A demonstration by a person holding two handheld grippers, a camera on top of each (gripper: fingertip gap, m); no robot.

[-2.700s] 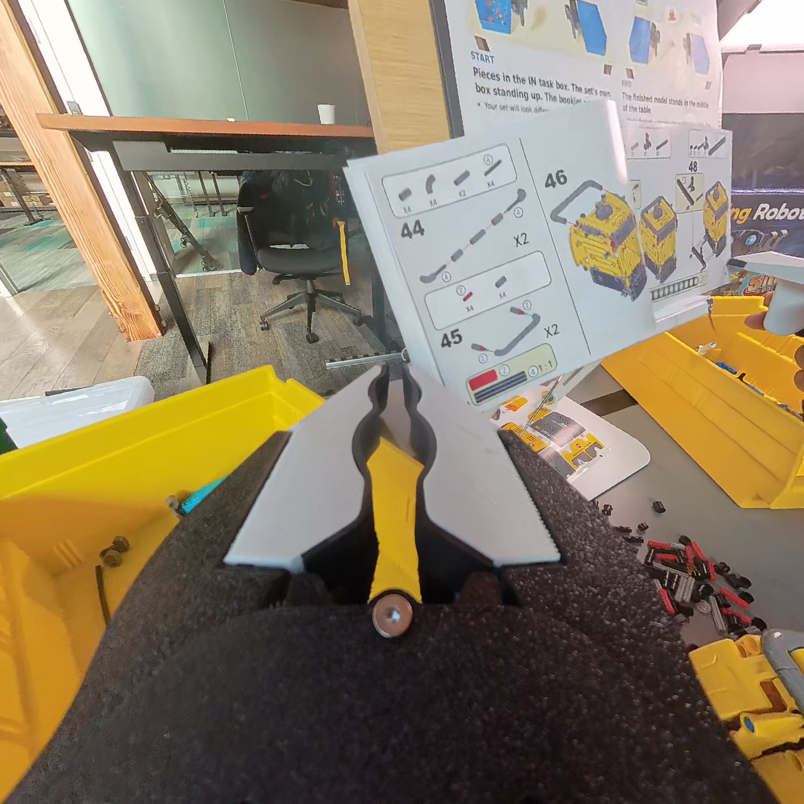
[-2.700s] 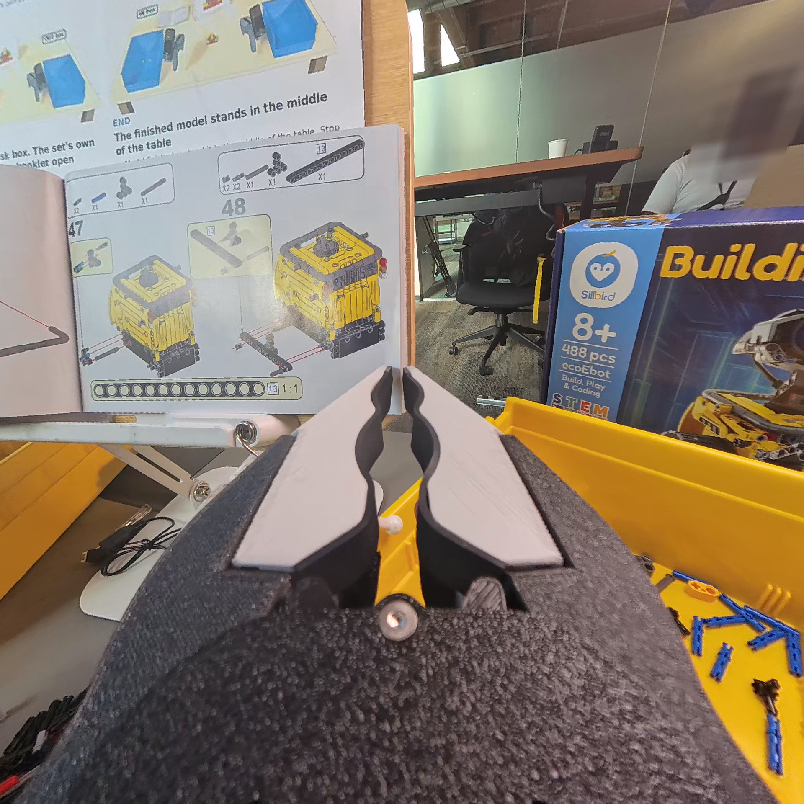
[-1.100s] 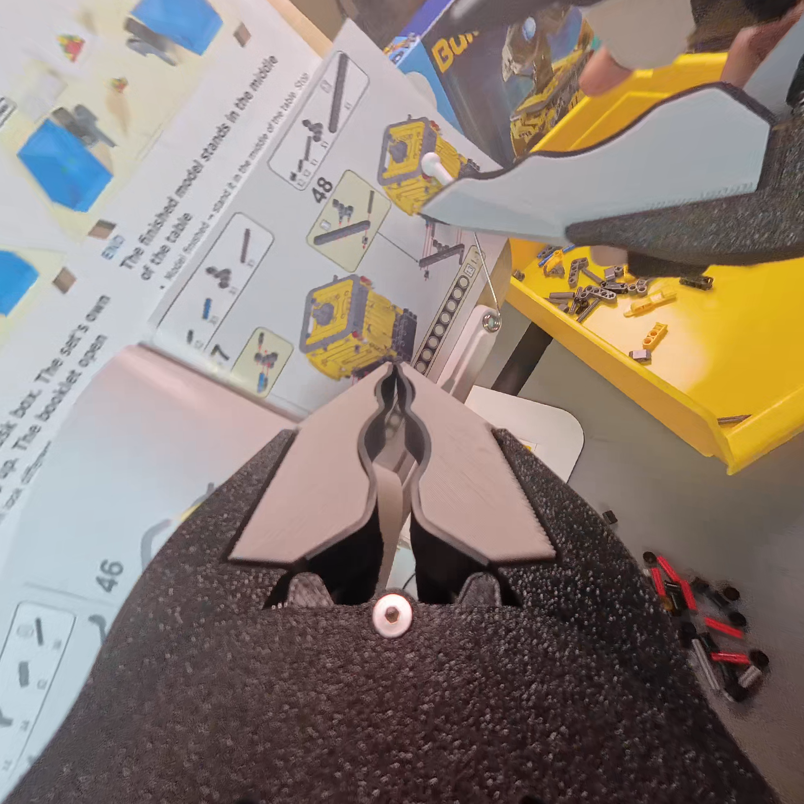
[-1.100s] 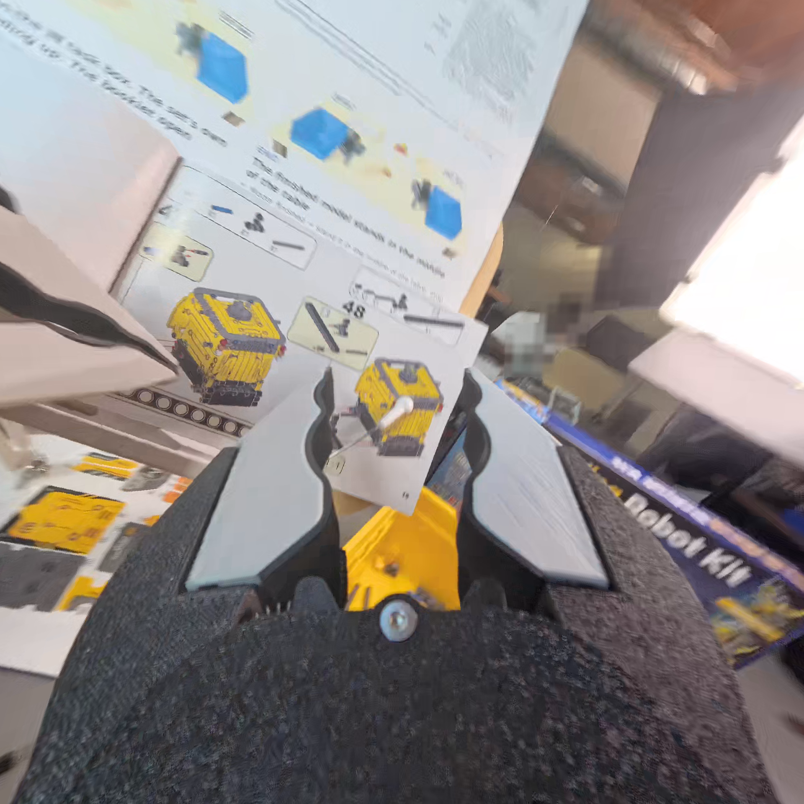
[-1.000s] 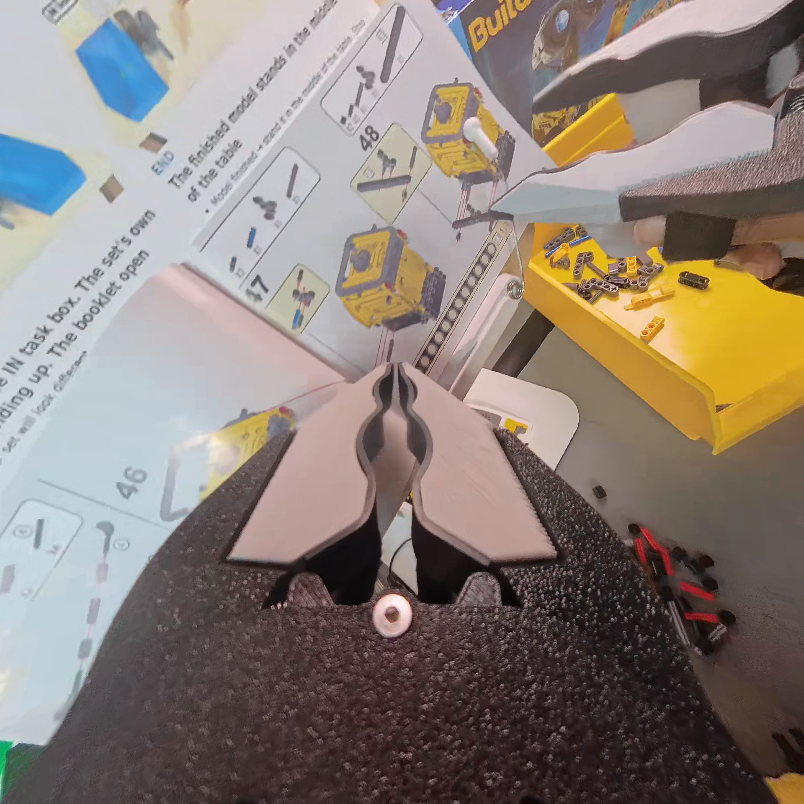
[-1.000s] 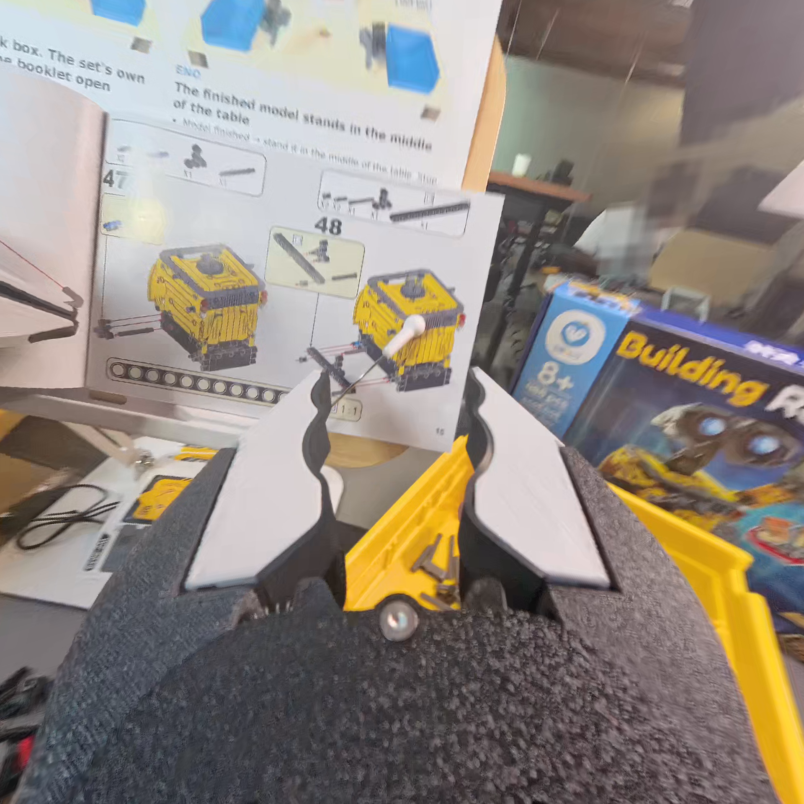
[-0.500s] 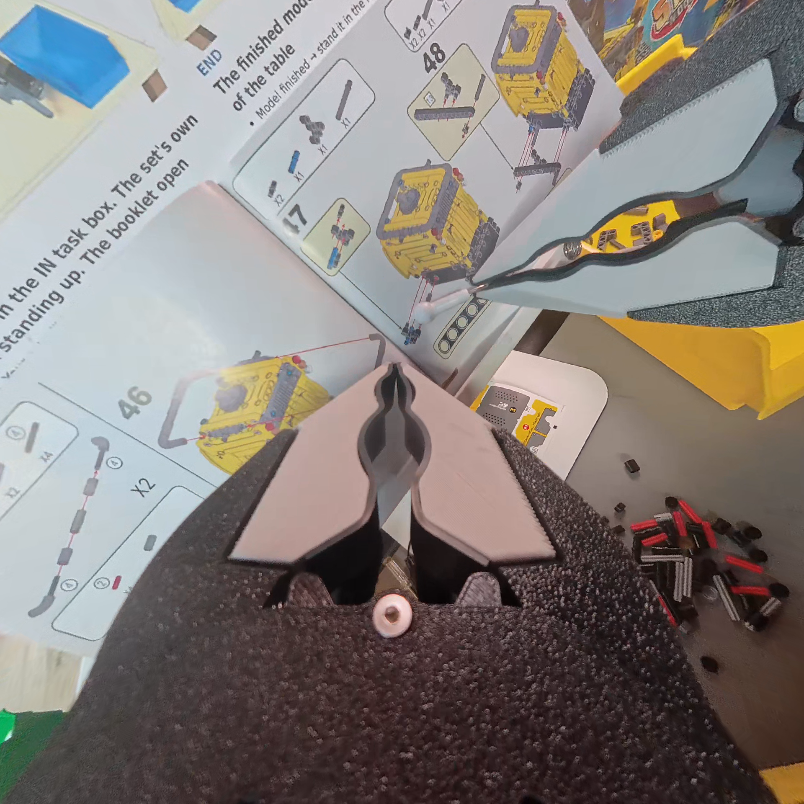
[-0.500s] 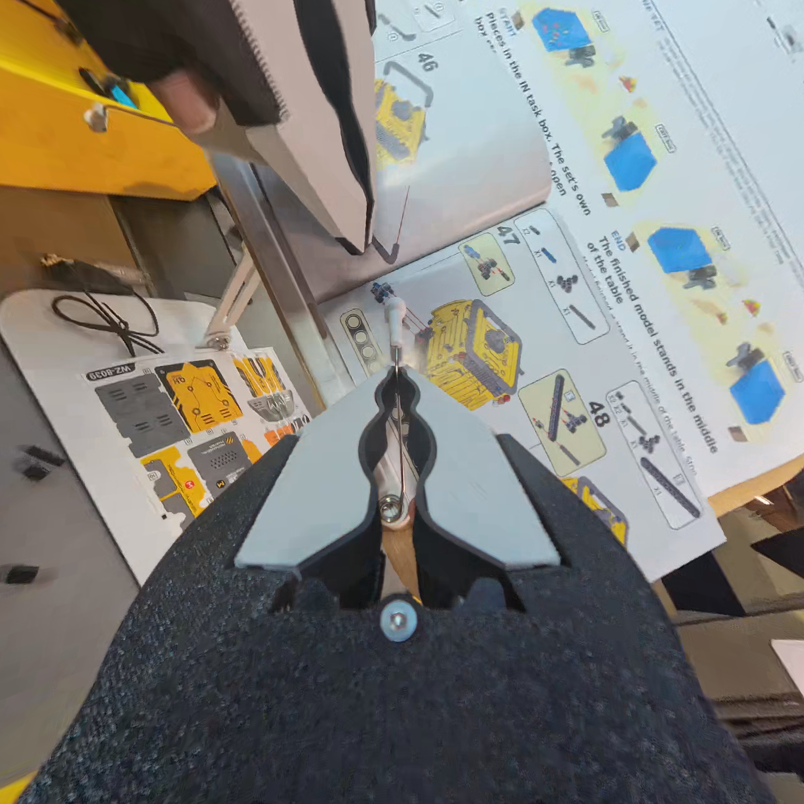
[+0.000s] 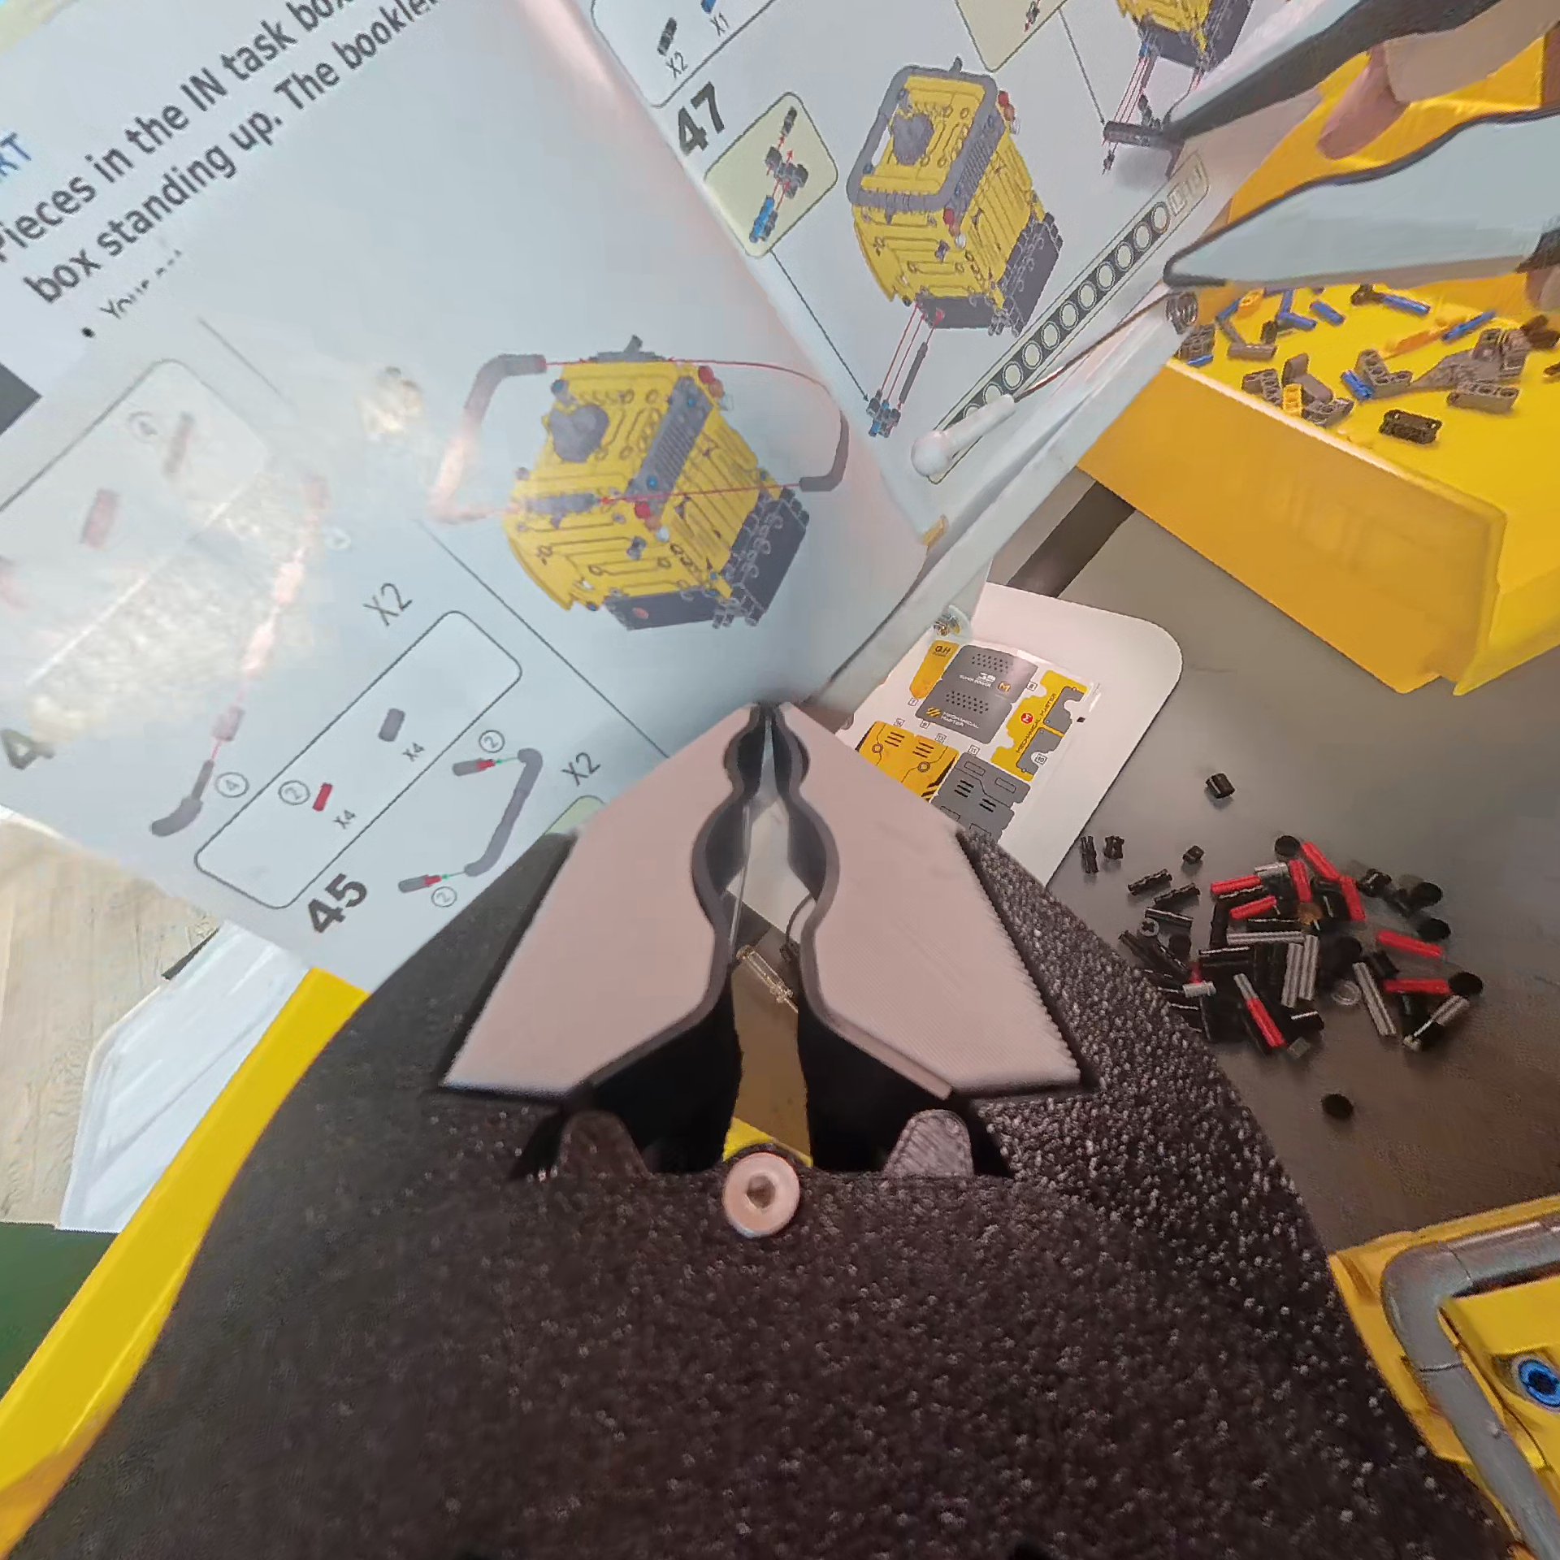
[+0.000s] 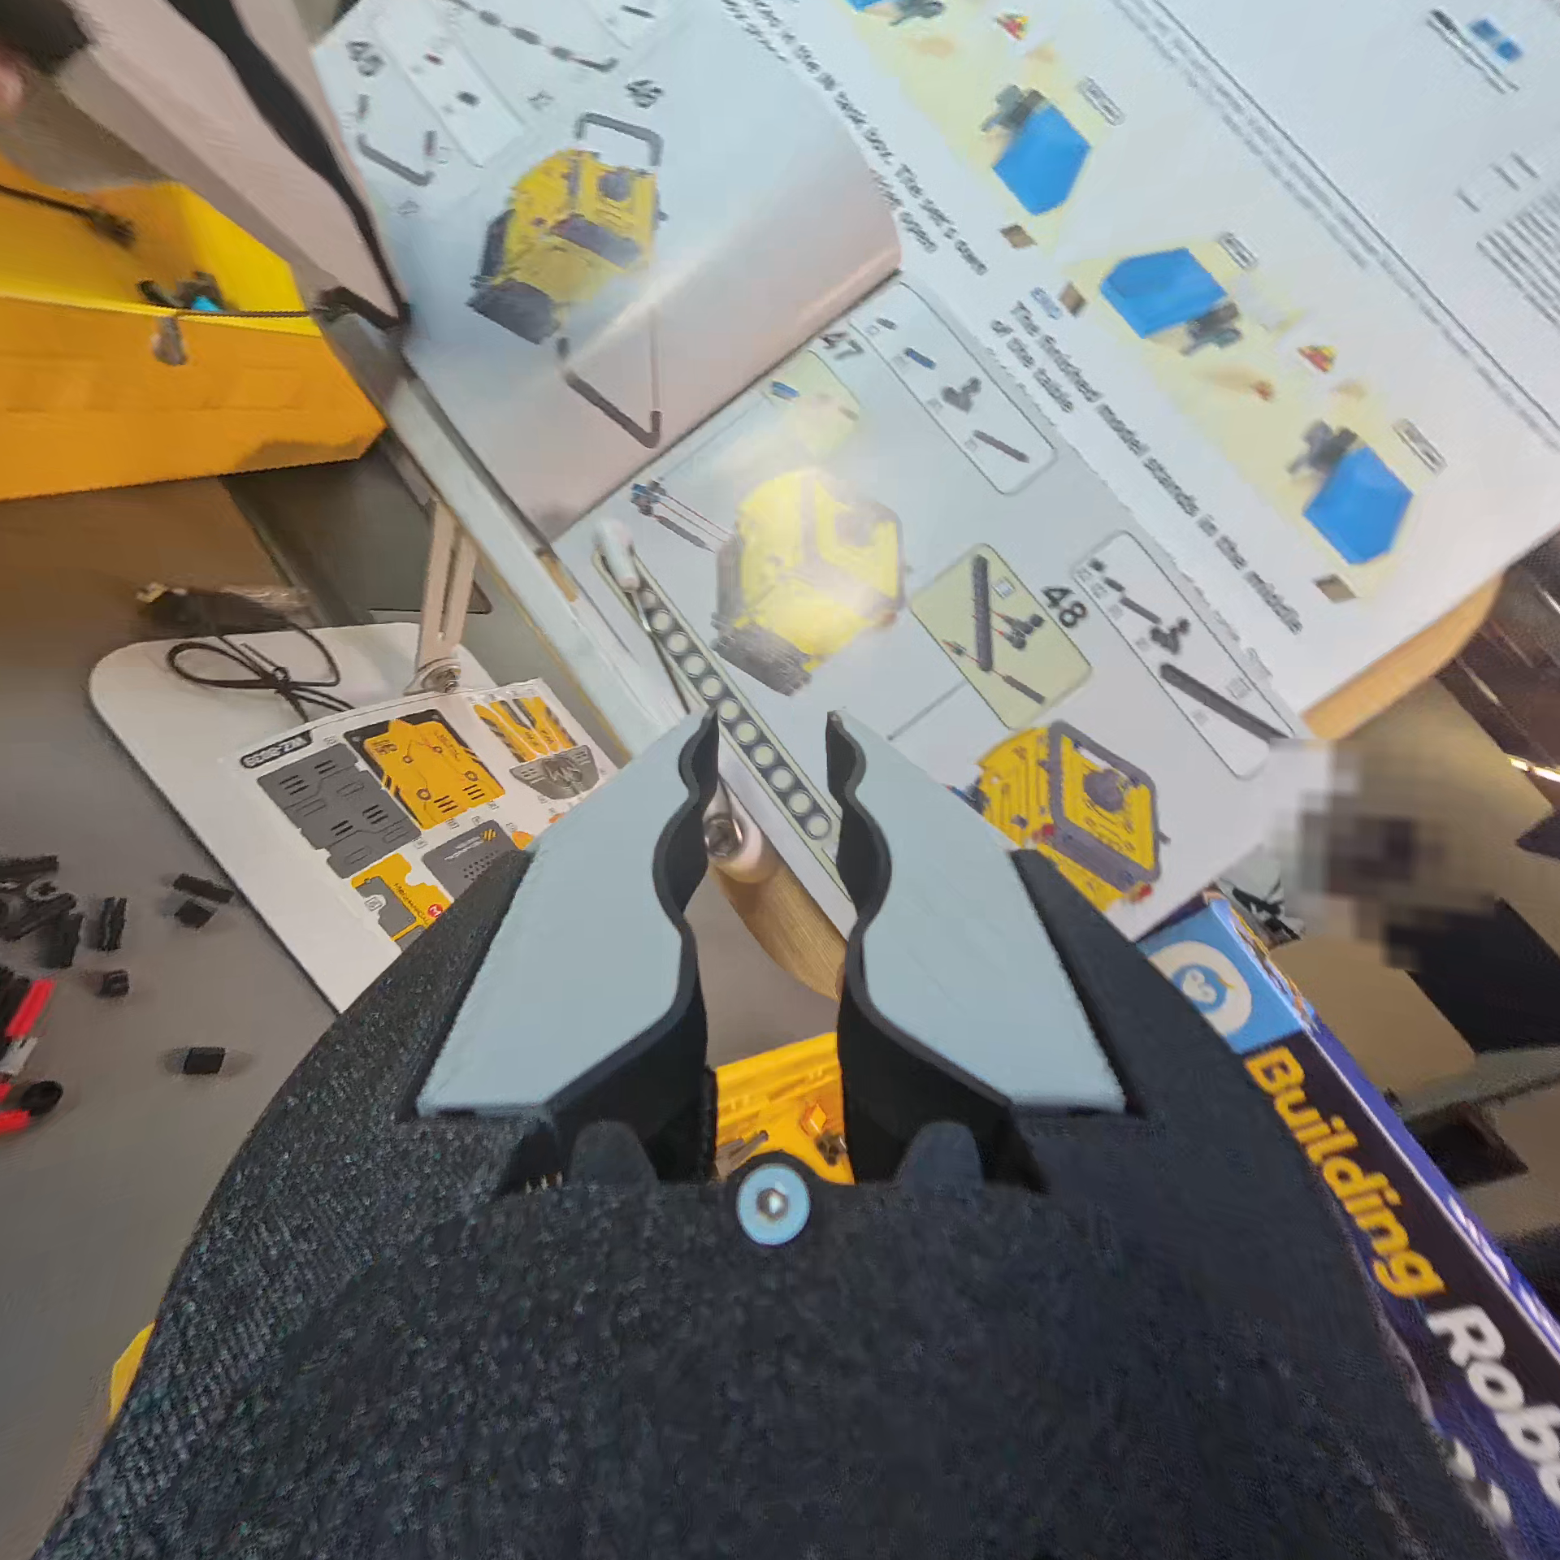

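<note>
An open instruction booklet (image 9: 405,439) stands on a white stand (image 9: 1123,675). My left gripper (image 9: 764,711) is shut on the lower edge of the booklet's left page; a thin sheet shows between its jaws. My right gripper (image 10: 772,724) is open and empty, just in front of the right page's lower edge (image 10: 760,760). The stand's wire page clip with a white tip (image 10: 616,549) lies across that page, its pivot ring between my right fingers. In the left wrist view the clip (image 9: 933,447) and the open right gripper (image 9: 1182,194) show at the upper right.
A sticker sheet (image 9: 979,717) lies on the stand's base. A pile of black and red pins (image 9: 1291,937) is on the grey table. A yellow tray of small parts (image 9: 1351,473) is at right, a yellow model (image 9: 1503,1351) near, a blue set box (image 10: 1351,1140) beside the tray, a yellow bin (image 10: 127,380) at left. The gap from one gripper's tips to the other's is roughly 15 cm. It is some 7 cm from my right tips to the clip (image 9: 933,447).
My right gripper was shut on the wire clip and has now opened; the clip rests on the right page. My left gripper has moved down with the left page, still pinching it.
</note>
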